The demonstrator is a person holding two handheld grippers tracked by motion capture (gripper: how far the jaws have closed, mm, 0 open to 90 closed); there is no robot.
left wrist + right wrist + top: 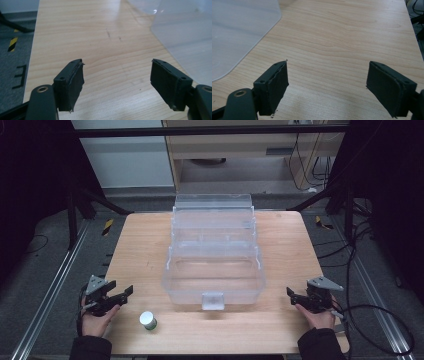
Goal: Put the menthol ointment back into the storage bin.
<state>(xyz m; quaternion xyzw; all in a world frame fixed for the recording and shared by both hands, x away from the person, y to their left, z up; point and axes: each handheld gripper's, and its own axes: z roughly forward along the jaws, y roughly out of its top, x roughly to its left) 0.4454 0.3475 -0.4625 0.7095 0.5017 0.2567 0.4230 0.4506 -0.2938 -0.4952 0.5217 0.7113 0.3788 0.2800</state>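
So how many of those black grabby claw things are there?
2. The left gripper is at the near left corner of the wooden table, beside the little white-capped jar. The right gripper is at the near right corner. Both are open, holding nothing.

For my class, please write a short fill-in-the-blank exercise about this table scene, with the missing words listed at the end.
1. The clear plastic box stands on the wooden table with its lid ____.
2. The small white-capped bottle lies nearest the ____ gripper.
3. The jaws of the left gripper and the right gripper are both ____.
4. Between the right gripper's jaws there is bare ____.

Missing words: open; left; open; table
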